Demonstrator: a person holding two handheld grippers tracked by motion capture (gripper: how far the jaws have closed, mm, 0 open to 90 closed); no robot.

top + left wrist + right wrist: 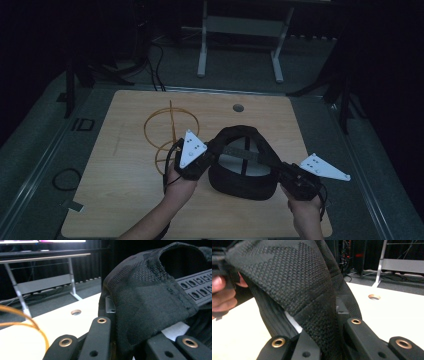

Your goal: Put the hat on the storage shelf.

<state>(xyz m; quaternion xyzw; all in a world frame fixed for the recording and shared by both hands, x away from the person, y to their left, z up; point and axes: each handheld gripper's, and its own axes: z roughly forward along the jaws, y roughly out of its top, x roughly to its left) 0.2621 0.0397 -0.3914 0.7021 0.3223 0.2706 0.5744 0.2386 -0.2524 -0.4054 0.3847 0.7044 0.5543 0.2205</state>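
1. Amber wire hoops [167, 131] lie on the wooden table [120, 200], left of my grippers.
2. My left gripper [202, 159] is clamped on the black cap's [242, 165] knit fabric at its left side.
3. The cap sits mid-table, opening upward (snap strap [197, 283] visible; no legible lettering).
4. My right gripper [286, 172] pinches the cap's right edge.

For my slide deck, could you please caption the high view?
Both grippers, left and right, clamp opposite sides of a black cap on the wooden table, beside an orange wire stand.
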